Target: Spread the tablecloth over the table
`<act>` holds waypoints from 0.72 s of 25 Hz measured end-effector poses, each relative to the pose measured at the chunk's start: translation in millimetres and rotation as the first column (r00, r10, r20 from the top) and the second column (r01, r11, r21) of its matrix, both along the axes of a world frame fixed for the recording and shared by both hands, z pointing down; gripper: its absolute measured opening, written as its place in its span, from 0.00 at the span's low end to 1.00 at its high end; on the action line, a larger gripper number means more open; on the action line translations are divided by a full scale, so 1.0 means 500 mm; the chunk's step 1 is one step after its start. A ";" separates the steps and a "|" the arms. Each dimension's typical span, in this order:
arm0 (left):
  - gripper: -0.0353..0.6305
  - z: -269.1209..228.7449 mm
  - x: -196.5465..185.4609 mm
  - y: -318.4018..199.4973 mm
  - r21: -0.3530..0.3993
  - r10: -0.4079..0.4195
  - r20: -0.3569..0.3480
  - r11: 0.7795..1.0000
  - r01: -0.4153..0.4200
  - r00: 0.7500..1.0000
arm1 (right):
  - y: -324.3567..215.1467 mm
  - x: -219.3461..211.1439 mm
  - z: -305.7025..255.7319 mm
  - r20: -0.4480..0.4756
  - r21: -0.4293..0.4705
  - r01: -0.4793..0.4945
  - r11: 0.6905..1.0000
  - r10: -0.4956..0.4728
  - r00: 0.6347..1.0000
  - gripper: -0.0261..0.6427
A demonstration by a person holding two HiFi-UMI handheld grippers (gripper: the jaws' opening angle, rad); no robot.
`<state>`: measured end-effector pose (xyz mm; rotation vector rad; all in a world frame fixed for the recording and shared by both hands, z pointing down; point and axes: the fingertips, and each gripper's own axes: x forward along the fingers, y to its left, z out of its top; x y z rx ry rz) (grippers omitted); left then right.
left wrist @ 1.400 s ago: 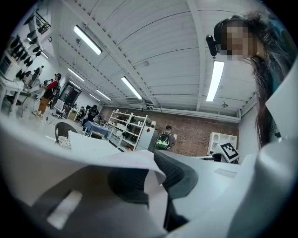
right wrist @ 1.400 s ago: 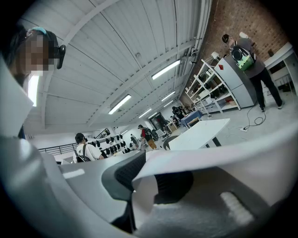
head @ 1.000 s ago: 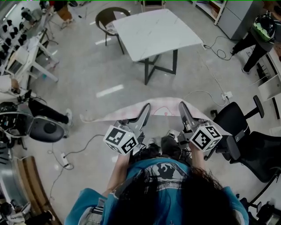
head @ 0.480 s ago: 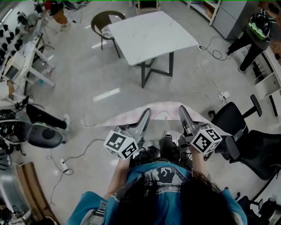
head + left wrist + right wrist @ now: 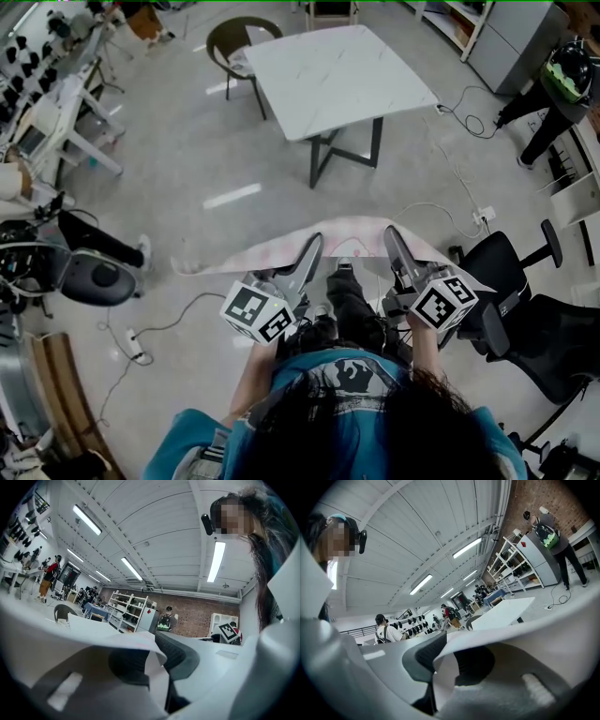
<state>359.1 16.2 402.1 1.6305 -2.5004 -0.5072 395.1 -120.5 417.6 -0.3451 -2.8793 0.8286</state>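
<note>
A pale pink tablecloth (image 5: 272,251) hangs stretched across in front of me, above the floor. My left gripper (image 5: 312,242) is shut on its upper edge, and my right gripper (image 5: 390,234) is shut on the same edge further right. In the left gripper view the cloth (image 5: 117,641) is pinched between the dark pads of that gripper (image 5: 157,665). The right gripper view shows the cloth (image 5: 497,637) clamped in the same way by that gripper (image 5: 440,667). The bare white marble table (image 5: 337,70) stands ahead across the floor, apart from the cloth.
A brown chair (image 5: 234,37) stands at the table's far left corner. Black office chairs (image 5: 511,272) are close on my right. Cables and a power strip (image 5: 483,214) lie on the floor. A person (image 5: 558,80) stands at the far right. Benches with equipment (image 5: 56,122) line the left.
The person's leg has stepped forward between the two grippers. Both grippers keep their hold on the cloth's edge, and the cloth hangs much as before.
</note>
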 end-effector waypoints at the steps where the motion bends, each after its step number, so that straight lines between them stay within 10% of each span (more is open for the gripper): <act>1: 0.14 -0.002 -0.009 0.002 -0.001 -0.009 0.002 1.000 0.009 1.000 | 0.001 -0.012 -0.001 -0.004 0.000 0.009 1.000 -0.009 1.000 0.11; 18: 0.14 -0.021 -0.305 -0.044 -0.047 -0.161 0.028 0.986 0.162 0.987 | -0.047 -0.345 -0.008 -0.012 -0.036 0.194 0.980 -0.195 0.981 0.11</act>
